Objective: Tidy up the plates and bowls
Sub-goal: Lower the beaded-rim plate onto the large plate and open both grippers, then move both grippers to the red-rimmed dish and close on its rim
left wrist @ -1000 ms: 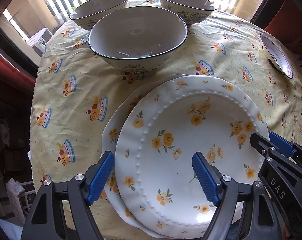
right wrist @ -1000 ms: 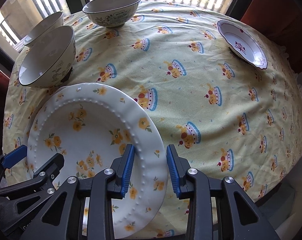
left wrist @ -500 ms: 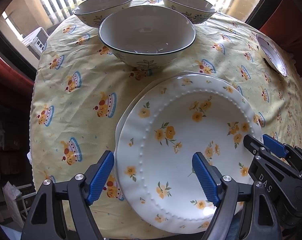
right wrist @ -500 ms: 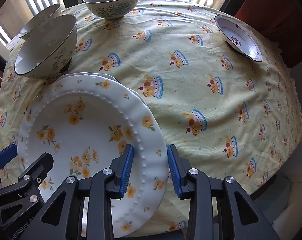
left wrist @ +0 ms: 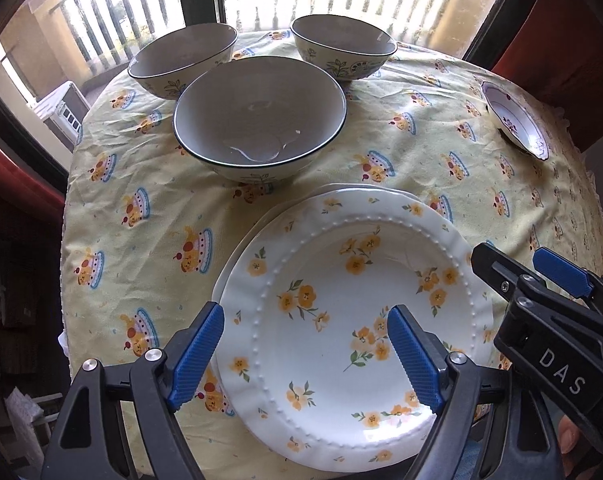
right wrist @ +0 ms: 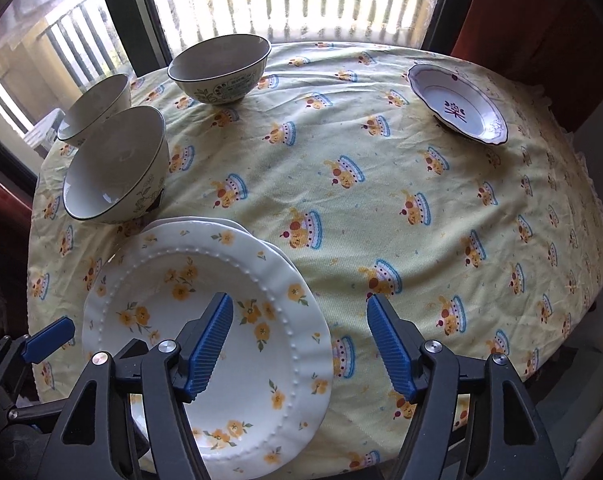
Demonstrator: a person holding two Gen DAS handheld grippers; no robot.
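The right gripper (right wrist: 299, 346) stands released, its jaws having just been opening, and the rim of the top plate (right wrist: 205, 320) lies below the gap with neither pad pressing on it. The left gripper (left wrist: 305, 354) is likewise released, its jaws wide apart above the opposite edge of the same plate (left wrist: 353, 320), with no contact visible. The top plate rests on a lower plate (left wrist: 341, 191), of which only a rim sliver shows on the far side; the stack sits at the near edge of the table (right wrist: 421, 200). Beyond the stack, just clear of it, stands the near bowl (left wrist: 259, 120); two more bowls, the left bowl (left wrist: 183, 60) and the right bowl (left wrist: 343, 50), stand behind it, well apart from the grippers. A small plate (right wrist: 457, 104) lies alone on the far right side, across open cloth from the right gripper. Judgement: the small plate is the remaining loose plate and lies forward and right, so the right hand is the nearer one; the bowls lie forward of the left hand. Legible writing: "DAS" on the right gripper body in the left view. Lettering on the right bowl's wall cannot be read.
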